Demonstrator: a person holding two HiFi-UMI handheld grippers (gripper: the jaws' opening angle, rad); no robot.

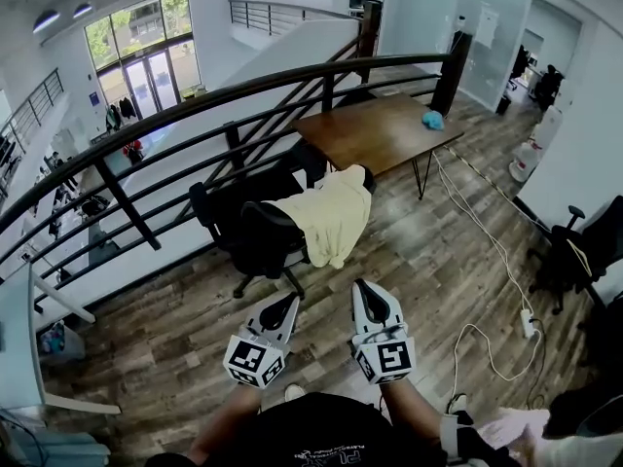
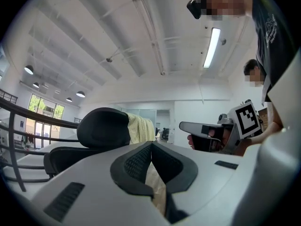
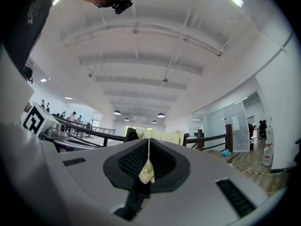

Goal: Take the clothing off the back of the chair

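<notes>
A pale yellow garment (image 1: 331, 217) hangs over the back of a black office chair (image 1: 255, 236) by the railing. Both grippers are held side by side short of the chair and touch nothing. My left gripper (image 1: 282, 303) is shut and points at the chair's side. My right gripper (image 1: 368, 290) is shut and points at the hanging cloth. In the left gripper view, past the closed left gripper (image 2: 151, 147), stand the chair's headrest (image 2: 103, 128) and the garment (image 2: 139, 128). The right gripper view shows the garment (image 3: 162, 136) straight ahead of the closed right gripper (image 3: 148, 142).
A black railing (image 1: 224, 115) runs behind the chair over a drop. A wooden table (image 1: 380, 129) with a blue object (image 1: 433, 120) stands behind and right. A white cable and power strip (image 1: 531, 321) lie on the floor at right, near another black chair (image 1: 584, 246).
</notes>
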